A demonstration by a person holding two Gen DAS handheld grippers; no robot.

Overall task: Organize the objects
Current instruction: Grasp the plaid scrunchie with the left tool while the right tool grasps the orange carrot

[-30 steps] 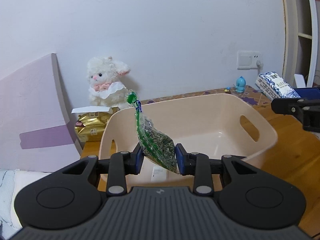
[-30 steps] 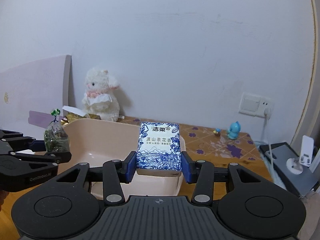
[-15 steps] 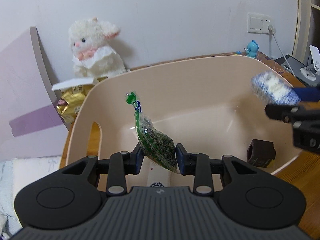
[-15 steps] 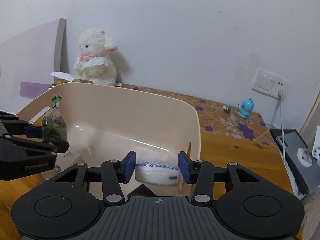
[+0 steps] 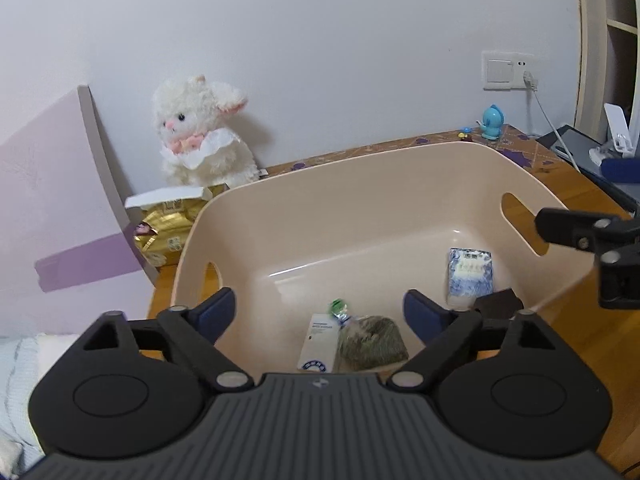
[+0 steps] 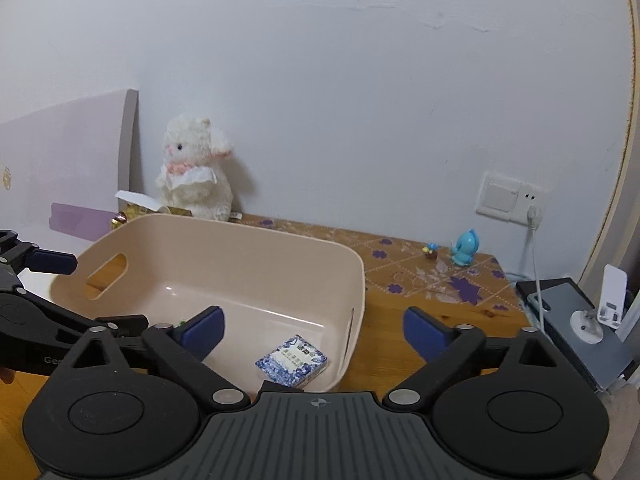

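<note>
A beige plastic bin (image 5: 360, 196) (image 6: 256, 240) stands on the wooden table. In it lie a clear bag of green dried leaves (image 5: 372, 344), a blue-and-white tissue pack (image 5: 470, 276) (image 6: 292, 362), a small white carton (image 5: 318, 342) and a dark brown box (image 5: 498, 304). My left gripper (image 5: 320, 314) is open and empty above the bin's near edge, over the bag. My right gripper (image 6: 314, 330) is open and empty above the bin's right end, over the tissue pack. Its arm shows at the right of the left wrist view.
A white plush lamb (image 5: 200, 132) (image 6: 196, 172) sits against the wall behind the bin, with a gold packet (image 5: 164, 228) beside it. A blue toy figure (image 6: 464, 248), a wall socket with cable (image 6: 512, 196) and a grey device (image 6: 576, 320) are to the right. A pink board (image 5: 52, 200) leans at left.
Both grippers have opened. The leaf bag dropped from the left gripper and the tissue pack from the right; both now lie on the bin's floor.
</note>
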